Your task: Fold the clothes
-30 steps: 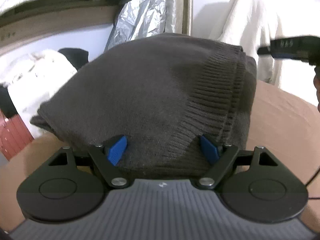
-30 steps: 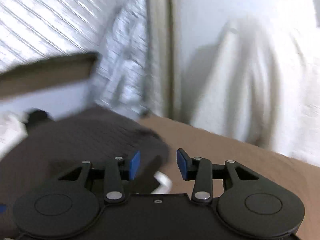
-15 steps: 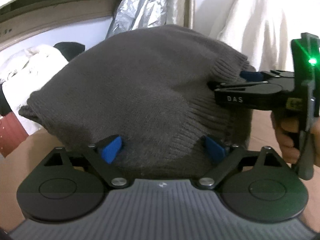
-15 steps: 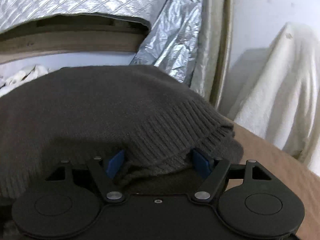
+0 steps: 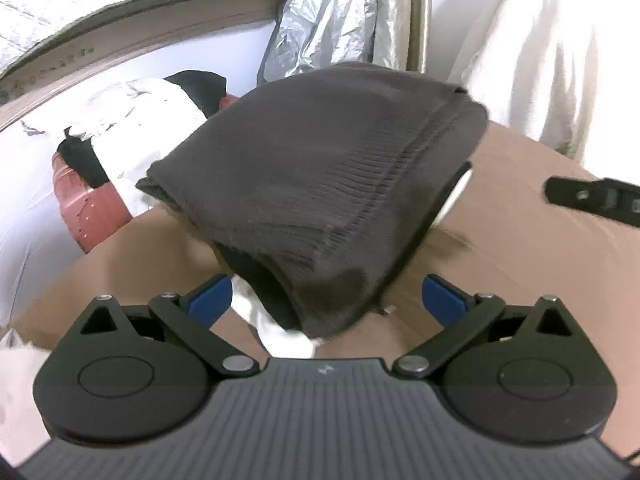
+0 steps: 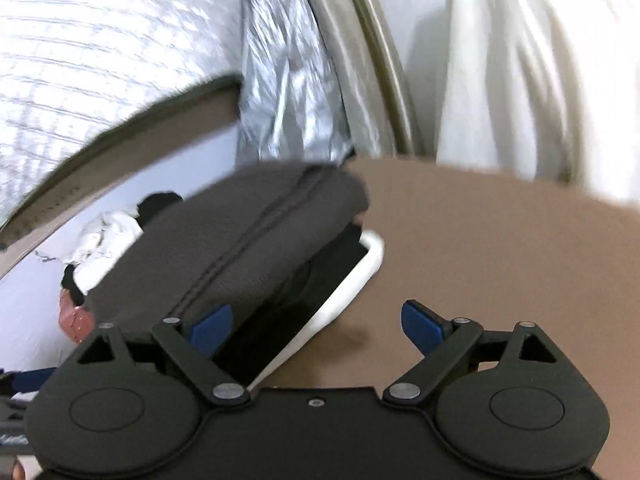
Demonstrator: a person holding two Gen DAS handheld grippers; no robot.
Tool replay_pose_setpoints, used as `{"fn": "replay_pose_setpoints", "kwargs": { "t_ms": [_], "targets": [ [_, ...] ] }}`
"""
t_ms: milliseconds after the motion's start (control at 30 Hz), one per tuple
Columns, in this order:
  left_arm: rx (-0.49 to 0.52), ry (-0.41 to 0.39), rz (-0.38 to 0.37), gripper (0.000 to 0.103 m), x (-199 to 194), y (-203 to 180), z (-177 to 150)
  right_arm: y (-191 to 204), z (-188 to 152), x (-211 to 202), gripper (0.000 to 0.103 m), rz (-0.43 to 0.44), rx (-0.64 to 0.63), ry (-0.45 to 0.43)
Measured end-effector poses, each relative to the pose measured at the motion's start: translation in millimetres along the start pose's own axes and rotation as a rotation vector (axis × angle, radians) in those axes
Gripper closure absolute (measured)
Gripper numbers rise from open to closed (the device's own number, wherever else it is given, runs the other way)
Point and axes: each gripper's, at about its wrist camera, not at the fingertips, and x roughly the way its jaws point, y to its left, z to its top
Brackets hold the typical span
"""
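Brown tabletop (image 5: 520, 248) under silver foil backdrop (image 5: 332, 20); folded grey knit sweater (image 5: 320, 184) lies on stack with white-edged item beneath; left gripper (image 5: 326, 300) fingers wide apart, empty; right gripper (image 6: 316, 326) likewise spread, gripping nothing.

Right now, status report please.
Left gripper open, right gripper open. Folded dark grey knit sweater lying on brown table. Nothing in the way.
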Motion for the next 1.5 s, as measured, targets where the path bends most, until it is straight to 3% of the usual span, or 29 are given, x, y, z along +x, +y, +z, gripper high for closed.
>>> {"fn": "replay_pose_setpoints", "kwargs": {
  "t_ms": [233, 500, 633, 967, 1167, 1500],
  "targets": [
    [-0.037, -0.008, 0.065, 0.000, -51.8, -35.5, -20.1, 0.1, 1.3, -65.5, 0.008, -0.047, -0.101, -0.049],
    [-0.069, -0.005, 0.080, 0.000, -79.0, -57.4, -50.0, -2.2, -26.6, -109.5, 0.008, -0.094, -0.060, -0.003],
    [-0.042, 0.023, 0.062, 0.000, -85.0, -66.0, -67.9, -8.1, -48.0, -116.3, 0.008, -0.113, -0.016, 0.021],
    [-0.065, -0.023, 0.092, 0.000, -94.0, -74.0, -93.0, -9.6, -73.6, -131.8, 0.008, -0.100, 0.033, -0.002],
    [-0.066, -0.076, 0.083, 0.000, -95.8, -74.9, -99.3, -6.9, -84.9, -135.9, 0.008, -0.116, 0.038, -0.013],
    [-0.078, -0.077, 0.071, 0.000, -88.6, -85.5, -100.1, -26.9, -93.3, -139.7, 0.008, -0.160, 0.087, -0.008]
  ]
}}
